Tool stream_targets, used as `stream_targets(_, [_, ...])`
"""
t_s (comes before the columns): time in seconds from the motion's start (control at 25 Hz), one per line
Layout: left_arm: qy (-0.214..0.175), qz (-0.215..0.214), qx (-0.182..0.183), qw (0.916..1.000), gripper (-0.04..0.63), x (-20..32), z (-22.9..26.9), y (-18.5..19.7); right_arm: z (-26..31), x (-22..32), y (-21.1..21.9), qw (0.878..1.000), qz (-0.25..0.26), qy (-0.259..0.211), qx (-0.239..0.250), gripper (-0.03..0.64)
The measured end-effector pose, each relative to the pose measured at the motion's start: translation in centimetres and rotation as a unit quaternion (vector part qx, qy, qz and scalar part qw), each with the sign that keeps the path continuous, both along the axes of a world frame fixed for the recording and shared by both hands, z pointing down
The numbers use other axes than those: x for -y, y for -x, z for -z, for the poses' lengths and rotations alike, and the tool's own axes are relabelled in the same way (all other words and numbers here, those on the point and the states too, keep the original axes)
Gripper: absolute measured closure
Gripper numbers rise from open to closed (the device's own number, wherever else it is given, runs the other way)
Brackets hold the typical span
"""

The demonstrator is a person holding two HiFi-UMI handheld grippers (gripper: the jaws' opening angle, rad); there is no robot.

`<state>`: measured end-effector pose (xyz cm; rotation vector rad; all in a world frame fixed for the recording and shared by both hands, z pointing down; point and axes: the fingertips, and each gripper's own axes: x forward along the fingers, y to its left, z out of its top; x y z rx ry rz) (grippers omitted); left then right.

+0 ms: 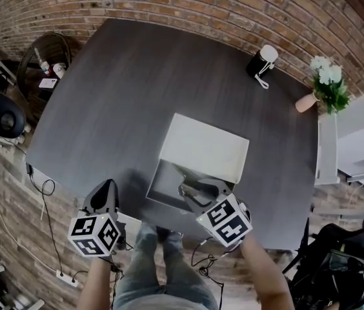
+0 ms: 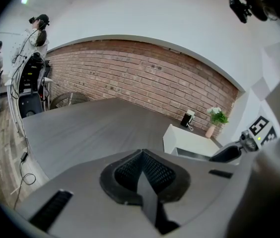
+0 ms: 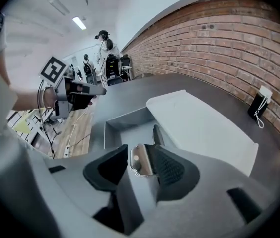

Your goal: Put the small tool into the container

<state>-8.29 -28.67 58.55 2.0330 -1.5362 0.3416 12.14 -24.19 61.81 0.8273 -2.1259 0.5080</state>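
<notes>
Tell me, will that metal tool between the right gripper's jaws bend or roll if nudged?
Probably stiff: the small tool looks like shiny metal. Its smooth finish may slide on the floor of the container. Looking flat, it likely won't roll.

The right claw has its jaws spread, and the small metal tool sits between them against the right-hand pad, clear of the other. Just beyond, the open grey container lies on the dark tabletop, with a white lid alongside.
</notes>
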Motion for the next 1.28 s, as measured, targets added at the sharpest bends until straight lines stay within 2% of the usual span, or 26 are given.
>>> stream_targets(0.12, [-0.007,-0.006,-0.002,1.0,0.601,0.2,0.9,-0.3,1.3,0.2,-0.6,0.999,-0.039,-0.009,0.022,0.464])
stream_targets(0.28, [-0.02,-0.018,-0.006,0.9996,0.601,0.6,2.8,-1.5,4.6,0.4,-2.0,0.991,-0.113,-0.046,0.06,0.543])
stream_targets(0.4, [-0.037,-0.035,-0.01,0.9987,0.601,1.0,4.7,-2.9,7.7,0.4,-3.6,0.977,-0.173,-0.083,0.09,0.583])
stream_targets(0.56, [-0.071,-0.067,-0.018,0.9951,0.601,2.6,7.8,-5.3,11.5,0.7,-6.4,0.955,-0.24,-0.134,0.111,0.601])
stream_targets(0.88, [-0.14,-0.116,-0.034,0.9828,0.601,4.8,14.9,-9.9,18.5,-1.2,-12.7,0.901,-0.347,-0.225,0.126,0.614])
stream_targets(1.0, [-0.173,-0.131,-0.039,0.9754,0.601,5.6,17.9,-11.3,20.5,-2.5,-15.2,0.872,-0.394,-0.263,0.123,0.614])
stream_targets(1.16, [-0.211,-0.145,-0.039,0.9659,0.601,6.0,21.0,-13.2,22.2,-4.4,-18.6,0.823,-0.461,-0.318,0.1,0.614])
stream_targets(1.28, [-0.218,-0.159,-0.042,0.962,0.601,5.6,21.6,-14.8,22.7,-5.7,-20.0,0.8,-0.49,-0.334,0.092,0.614])
